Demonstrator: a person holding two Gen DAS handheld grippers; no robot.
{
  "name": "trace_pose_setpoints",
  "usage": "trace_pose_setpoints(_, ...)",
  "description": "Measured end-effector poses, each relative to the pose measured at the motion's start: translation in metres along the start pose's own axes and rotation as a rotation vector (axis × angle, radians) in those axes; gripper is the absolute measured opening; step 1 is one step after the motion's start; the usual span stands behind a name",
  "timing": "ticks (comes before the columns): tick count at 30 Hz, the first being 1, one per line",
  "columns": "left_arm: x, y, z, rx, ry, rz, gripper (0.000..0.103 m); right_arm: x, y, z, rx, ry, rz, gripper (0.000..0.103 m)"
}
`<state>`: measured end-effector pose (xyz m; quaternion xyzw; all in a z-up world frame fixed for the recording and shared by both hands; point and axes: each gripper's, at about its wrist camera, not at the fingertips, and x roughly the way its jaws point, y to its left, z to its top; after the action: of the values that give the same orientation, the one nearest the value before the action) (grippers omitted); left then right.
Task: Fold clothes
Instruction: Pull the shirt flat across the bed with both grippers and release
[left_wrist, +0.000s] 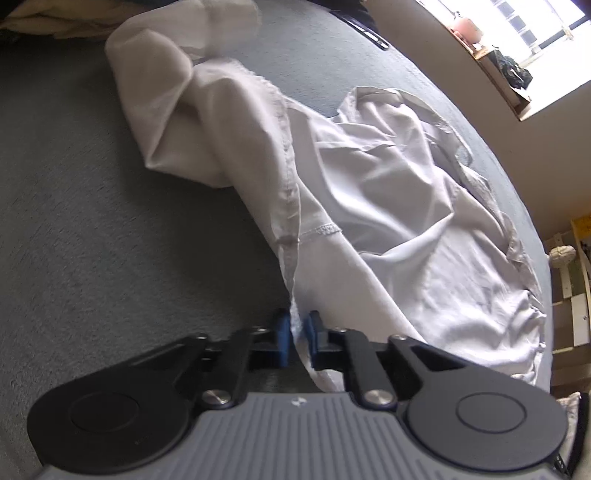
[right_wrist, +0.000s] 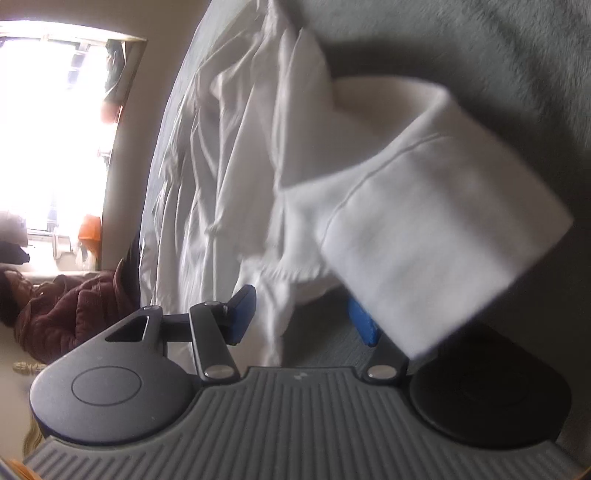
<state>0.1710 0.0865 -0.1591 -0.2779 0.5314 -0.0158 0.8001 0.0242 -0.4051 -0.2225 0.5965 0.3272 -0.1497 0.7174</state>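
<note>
Between the blue pads of the left hand-held gripper (left_wrist: 296, 334), a hem of the white shirt (left_wrist: 388, 206) sits pinched, the jaws closed on the cloth. On the other side, the right hand-held gripper (right_wrist: 303, 314) stands apart, its pads wide, with a cuffed sleeve (right_wrist: 436, 229) draped over one finger and not clamped. Beyond both, the shirt lies rumpled across the grey bed (left_wrist: 92, 221), one sleeve bunched toward the far end. Folding well, I judge, means keeping the pinched hem taut and low, securing the sleeve before moving it, and smoothing wrinkles before any crease is laid.
</note>
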Motion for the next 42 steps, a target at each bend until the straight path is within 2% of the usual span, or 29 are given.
trace_pose_setpoints(5,-0.003,-0.006,-0.006,-0.017,-0.021,0.018,0.001,0.012,0.006,0.012,-0.056,-0.026,0.009,0.053)
trace_pose_setpoints(6,-0.005,-0.008,-0.009,-0.022,-0.018,0.018,0.001,0.017,0.010,0.014,-0.082,-0.025,0.002,0.048)
trace_pose_setpoints(7,-0.007,-0.010,-0.011,-0.029,-0.013,0.013,0.001,0.021,0.015,0.016,-0.107,-0.023,-0.006,0.032)
trace_pose_setpoints(9,-0.011,-0.015,-0.017,-0.043,-0.007,0.002,0.001,0.030,0.024,0.021,-0.170,-0.013,-0.036,0.008)
trace_pose_setpoints(10,-0.014,-0.018,-0.020,-0.046,-0.003,-0.007,0.001,0.029,0.031,0.023,-0.216,-0.017,-0.058,0.004)
trace_pose_setpoints(13,-0.029,-0.025,-0.033,-0.049,0.020,-0.057,0.001,0.015,0.058,0.034,-0.376,-0.071,-0.118,0.002)
trace_pose_setpoints(16,-0.043,-0.031,-0.046,-0.046,0.063,-0.124,0.001,-0.022,0.081,0.048,-0.539,-0.173,-0.191,0.002)
trace_pose_setpoints(21,-0.047,-0.044,-0.074,0.013,0.165,-0.167,0.001,-0.047,0.085,0.060,-0.705,-0.237,-0.370,0.002)
trace_pose_setpoints(23,-0.040,-0.051,-0.087,0.064,0.216,-0.149,0.001,-0.057,0.087,0.064,-0.770,-0.262,-0.442,0.002)
trace_pose_setpoints(25,-0.030,-0.055,-0.098,0.111,0.257,-0.124,0.001,-0.049,0.076,0.063,-0.789,-0.249,-0.511,0.004)
trace_pose_setpoints(27,-0.019,-0.056,-0.107,0.150,0.293,-0.097,0.001,-0.039,0.062,0.066,-0.774,-0.240,-0.569,0.005)
trace_pose_setpoints(29,-0.011,-0.056,-0.115,0.190,0.326,-0.086,0.001,-0.037,0.049,0.067,-0.738,-0.219,-0.602,0.011)
trace_pose_setpoints(31,-0.006,-0.058,-0.122,0.233,0.381,-0.092,0.003,-0.039,0.040,0.067,-0.694,-0.202,-0.624,0.031)
trace_pose_setpoints(32,-0.006,-0.058,-0.125,0.250,0.401,-0.096,0.005,-0.042,0.036,0.064,-0.674,-0.197,-0.627,0.037)
trace_pose_setpoints(33,-0.007,-0.058,-0.127,0.266,0.415,-0.094,0.014,-0.048,0.032,0.061,-0.664,-0.192,-0.627,0.050)
trace_pose_setpoints(34,-0.010,-0.058,-0.129,0.281,0.422,-0.091,0.025,-0.055,0.029,0.058,-0.655,-0.188,-0.627,0.059)
trace_pose_setpoints(36,-0.018,-0.054,-0.130,0.296,0.425,-0.097,0.032,-0.069,0.023,0.052,-0.634,-0.176,-0.624,0.063)
trace_pose_setpoints(38,-0.030,-0.050,-0.125,0.304,0.417,-0.104,0.034,-0.082,0.019,0.044,-0.597,-0.167,-0.593,0.063)
trace_pose_setpoints(40,-0.046,-0.045,-0.116,0.308,0.385,-0.114,0.039,-0.096,0.013,0.036,-0.544,-0.152,-0.513,0.064)
trace_pose_setpoints(42,-0.064,-0.037,-0.099,0.300,0.311,-0.113,0.044,-0.104,0.007,0.029,-0.495,-0.118,-0.425,0.064)
